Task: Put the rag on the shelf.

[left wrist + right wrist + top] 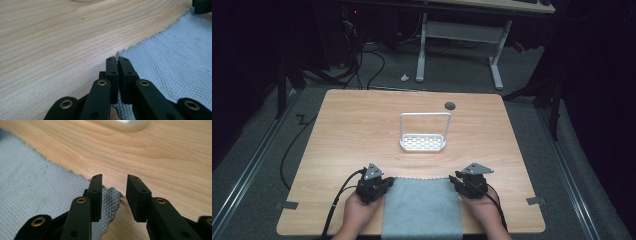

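Observation:
A grey-blue woven cloth (422,207) lies flat at the table's near edge, between my two grippers. My left gripper (387,184) is at the cloth's far left corner. In the left gripper view its jaws (117,60) are shut on that corner of the cloth (175,57), with the fabric edge pinched between the pads. My right gripper (456,181) is at the far right corner. Its jaws (114,178) stand open, and the slightly lifted corner of the cloth (37,190) lies between them without being pressed.
A white wire rack (423,142) with a perforated base and a tall handle stands mid-table, beyond the cloth. The wooden table (362,130) has a round cable hole (450,105) at the back. A white desk frame stands on the floor behind.

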`<state>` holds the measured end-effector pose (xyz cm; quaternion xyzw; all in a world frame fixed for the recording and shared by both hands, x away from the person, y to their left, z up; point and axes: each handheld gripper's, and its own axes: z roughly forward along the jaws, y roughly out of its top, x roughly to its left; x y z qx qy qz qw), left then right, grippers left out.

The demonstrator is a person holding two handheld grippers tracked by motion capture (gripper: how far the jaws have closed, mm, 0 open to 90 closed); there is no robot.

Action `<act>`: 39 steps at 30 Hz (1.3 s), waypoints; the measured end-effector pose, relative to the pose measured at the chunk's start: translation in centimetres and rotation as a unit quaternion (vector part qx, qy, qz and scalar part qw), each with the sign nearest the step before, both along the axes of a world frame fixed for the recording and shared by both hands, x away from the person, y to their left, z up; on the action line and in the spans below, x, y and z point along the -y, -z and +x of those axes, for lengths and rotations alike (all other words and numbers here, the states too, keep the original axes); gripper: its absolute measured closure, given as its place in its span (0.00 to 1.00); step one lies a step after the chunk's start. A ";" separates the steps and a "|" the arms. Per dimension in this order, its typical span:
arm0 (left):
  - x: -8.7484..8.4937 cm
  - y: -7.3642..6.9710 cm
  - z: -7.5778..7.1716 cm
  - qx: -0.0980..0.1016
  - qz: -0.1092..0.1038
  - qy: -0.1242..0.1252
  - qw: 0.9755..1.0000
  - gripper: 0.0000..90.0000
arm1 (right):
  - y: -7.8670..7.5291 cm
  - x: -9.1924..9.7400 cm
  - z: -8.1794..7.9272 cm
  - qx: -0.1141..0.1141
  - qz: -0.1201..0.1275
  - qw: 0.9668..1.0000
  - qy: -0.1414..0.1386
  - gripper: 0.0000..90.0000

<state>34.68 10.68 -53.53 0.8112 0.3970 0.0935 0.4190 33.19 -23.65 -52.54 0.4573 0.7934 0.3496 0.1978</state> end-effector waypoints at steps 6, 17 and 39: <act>0.0 0.0 0.0 -0.001 -0.001 -0.001 1.000 0.96 | 0.4 -0.1 -0.5 0.003 -0.006 1.000 -0.003 0.80; 0.0 0.0 -0.1 0.001 0.001 0.004 1.000 0.98 | 0.3 -0.4 -0.7 0.003 -0.009 1.000 -0.019 0.99; -0.3 -2.5 -2.0 0.064 -0.059 -0.005 0.996 0.98 | -2.7 0.3 -2.6 0.091 0.035 0.995 -0.019 0.99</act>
